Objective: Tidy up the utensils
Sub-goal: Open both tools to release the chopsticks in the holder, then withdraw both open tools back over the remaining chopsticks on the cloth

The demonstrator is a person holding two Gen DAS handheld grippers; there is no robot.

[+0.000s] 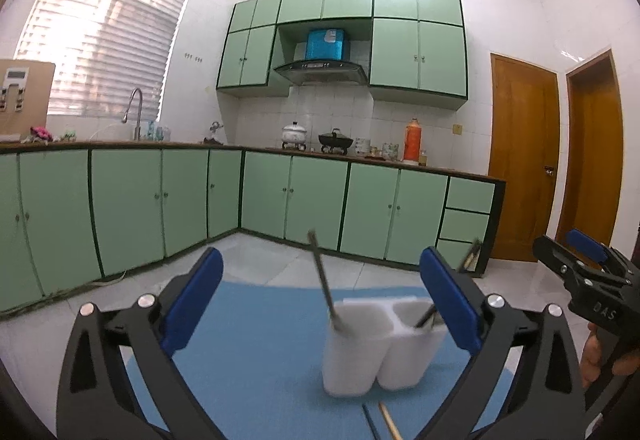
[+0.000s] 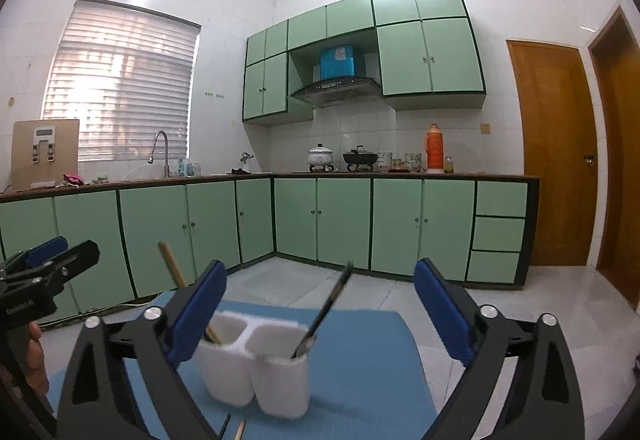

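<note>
Item: white two-cup holder (image 1: pixel 370 344), likely light and tippable, holding thin, stiff utensils; loose sticks (image 1: pixel 386 422) are lying low-centre, best pinched mid-shaft. Left gripper (image 1: pixel 322 304) and right gripper (image 2: pixel 320 314) are both gaping empty.

My left gripper (image 1: pixel 322 304) stands wide open, nothing between its blue pads (image 1: pixel 192 304). Ahead, a white two-compartment holder (image 1: pixel 376 352) sits on the blue mat (image 1: pixel 256 352), one utensil leaning in each compartment. My right gripper (image 1: pixel 576 260) shows at the frame's right edge.
</note>
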